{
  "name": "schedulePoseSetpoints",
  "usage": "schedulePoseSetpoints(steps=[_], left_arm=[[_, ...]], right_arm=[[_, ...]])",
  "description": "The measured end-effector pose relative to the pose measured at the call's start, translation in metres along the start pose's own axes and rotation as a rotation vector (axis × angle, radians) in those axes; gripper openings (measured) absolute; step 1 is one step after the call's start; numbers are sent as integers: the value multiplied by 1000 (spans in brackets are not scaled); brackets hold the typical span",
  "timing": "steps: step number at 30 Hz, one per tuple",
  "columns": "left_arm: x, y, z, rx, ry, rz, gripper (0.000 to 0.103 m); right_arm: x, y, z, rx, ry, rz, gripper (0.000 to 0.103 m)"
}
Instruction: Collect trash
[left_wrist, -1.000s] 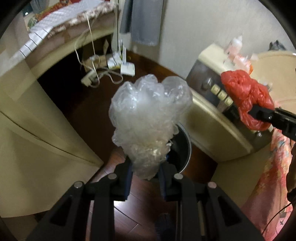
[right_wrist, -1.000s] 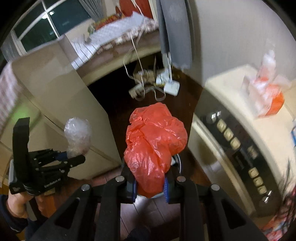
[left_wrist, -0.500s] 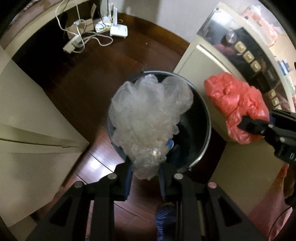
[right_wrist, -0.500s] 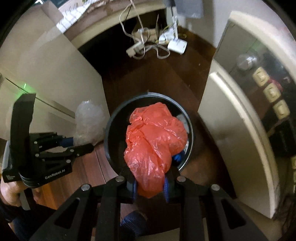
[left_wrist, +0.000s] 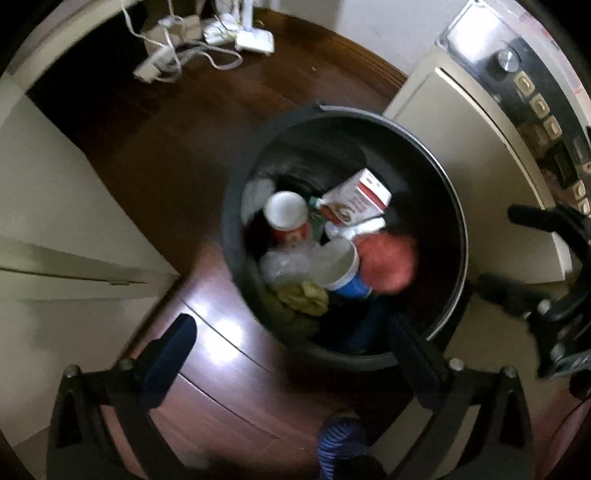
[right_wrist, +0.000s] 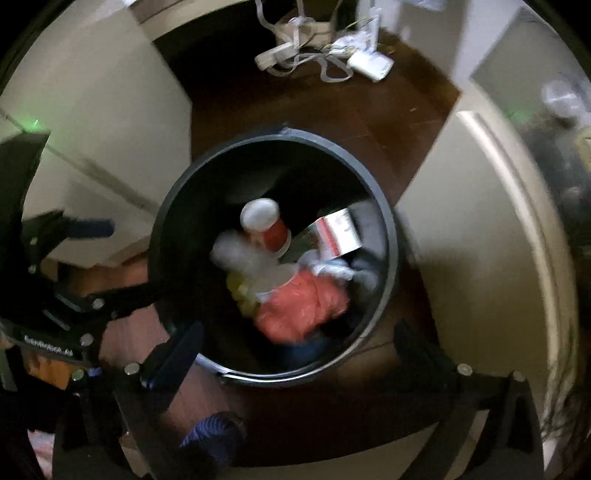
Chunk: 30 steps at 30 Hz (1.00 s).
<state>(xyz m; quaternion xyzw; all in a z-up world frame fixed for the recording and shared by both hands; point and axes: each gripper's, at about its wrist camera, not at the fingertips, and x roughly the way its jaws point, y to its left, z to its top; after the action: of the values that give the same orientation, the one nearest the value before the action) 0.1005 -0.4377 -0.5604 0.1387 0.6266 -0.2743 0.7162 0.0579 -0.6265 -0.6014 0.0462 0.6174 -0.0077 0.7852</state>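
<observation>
Tongs on both sides popped wide open since half a second ago: left tongs (left_wrist: 291, 332) and right tongs (right_wrist: 295, 343) hold nothing now. Red bag (right_wrist: 301, 308) and clear plastic wad (left_wrist: 284, 260) sit inside the black bin (left_wrist: 236, 236), mid-frame, lower part.

Glossy wood floor (left_wrist: 207, 122), crinkled red plastic bag (left_wrist: 388, 264)

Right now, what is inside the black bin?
In the black bin: a red plastic bag, clear plastic bag, carton, two cups, yellowish crumpled trash. What lies underneath is covered.
</observation>
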Motion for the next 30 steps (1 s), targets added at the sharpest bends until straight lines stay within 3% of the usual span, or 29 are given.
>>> schedulePoseSetpoints(steps=[4,11,18,30], left_arm=[[-23,5,-9,-34,-56,66,103],[-63,25,-27,-112,-131,103,103],[-131,18,-43,-145,-231,127,103],[-255,8,-73,-161,-441,187,103]], right_arm=[[-22,1,-3,55,-39,-39,103],[-71,15,-12,153,-97,-67,103],[-124,47,-18,131,-166,-59,103],[-251,103,-39,70,-337,-68,103]])
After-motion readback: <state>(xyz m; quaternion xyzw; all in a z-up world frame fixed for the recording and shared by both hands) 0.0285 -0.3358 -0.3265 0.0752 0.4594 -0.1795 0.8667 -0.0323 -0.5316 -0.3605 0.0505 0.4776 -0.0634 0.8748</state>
